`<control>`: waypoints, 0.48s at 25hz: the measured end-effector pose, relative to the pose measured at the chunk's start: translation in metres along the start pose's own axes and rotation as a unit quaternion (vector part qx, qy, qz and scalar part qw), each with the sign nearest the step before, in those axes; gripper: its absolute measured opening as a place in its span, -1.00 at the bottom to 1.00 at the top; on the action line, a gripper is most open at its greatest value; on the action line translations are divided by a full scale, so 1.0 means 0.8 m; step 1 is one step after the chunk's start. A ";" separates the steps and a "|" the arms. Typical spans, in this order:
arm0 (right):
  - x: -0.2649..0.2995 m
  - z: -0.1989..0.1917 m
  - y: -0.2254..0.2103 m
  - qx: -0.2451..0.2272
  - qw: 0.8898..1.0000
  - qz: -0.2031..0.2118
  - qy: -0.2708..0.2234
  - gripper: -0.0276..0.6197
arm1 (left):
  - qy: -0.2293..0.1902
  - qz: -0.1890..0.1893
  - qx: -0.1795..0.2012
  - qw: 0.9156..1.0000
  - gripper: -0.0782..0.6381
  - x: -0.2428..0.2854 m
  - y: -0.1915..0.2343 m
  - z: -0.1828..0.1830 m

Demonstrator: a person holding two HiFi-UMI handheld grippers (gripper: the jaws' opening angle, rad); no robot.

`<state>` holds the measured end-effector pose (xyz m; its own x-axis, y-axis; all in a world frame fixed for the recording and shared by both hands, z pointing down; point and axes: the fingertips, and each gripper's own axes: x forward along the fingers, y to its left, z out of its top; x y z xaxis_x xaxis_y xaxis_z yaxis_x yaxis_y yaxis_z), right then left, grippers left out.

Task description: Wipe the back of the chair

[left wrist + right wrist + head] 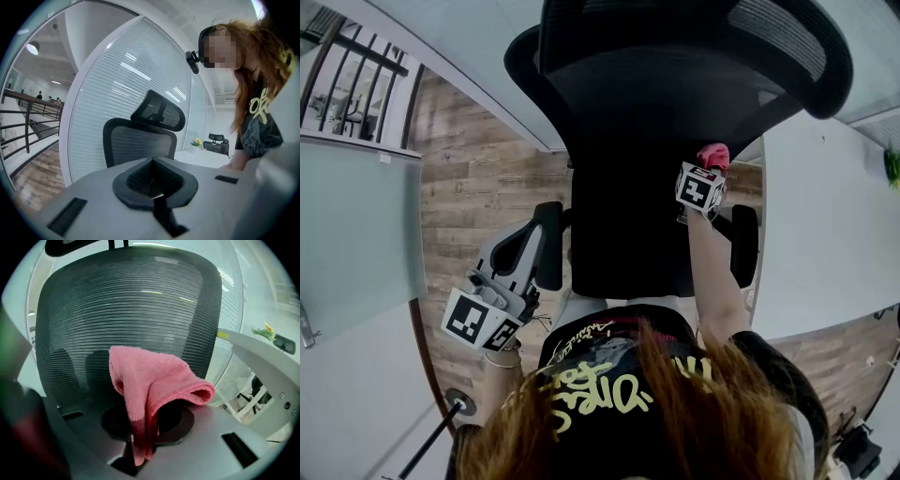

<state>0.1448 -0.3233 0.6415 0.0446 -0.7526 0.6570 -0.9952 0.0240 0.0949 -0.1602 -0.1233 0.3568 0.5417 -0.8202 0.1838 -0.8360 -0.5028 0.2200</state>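
Basically mid-wipe, I'd say: right tool (143, 437) was pinching a folded pink cloth (154, 380), fold sticking out toward the chair's mesh back (131, 305). Contact wasn't clear. Meanwhile left tool (152, 185) was pressed together, empty, low beside the armrest (548, 244). Next move likely needed the cloth pushed flat onto the mesh, then swept sideways without snagging. Head view placed the cloth at the back's right edge, below the headrest (703, 47). Right gripper view showed only mesh behind the cloth. Left gripper view alone showed the full chair outline.

Office: mesh chair (628, 141), glass partitions (123, 79)
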 end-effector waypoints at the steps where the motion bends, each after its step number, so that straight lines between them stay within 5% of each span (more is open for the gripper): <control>1: 0.001 0.000 0.004 -0.001 1.000 0.000 -0.001 -0.72 | 0.000 0.000 0.000 1.000 -0.80 -0.002 0.003 0.000; 12: -0.004 0.005 0.072 -0.021 1.000 0.022 -0.002 -0.72 | 0.001 -0.001 -0.009 1.000 -0.80 -0.025 0.041 -0.002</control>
<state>0.0871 -0.3225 0.6417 0.0005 -0.7522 0.6589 -0.9917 0.0846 0.0973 -0.1986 -0.1228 0.3622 0.5432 -0.8189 0.1852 -0.8334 -0.4991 0.2373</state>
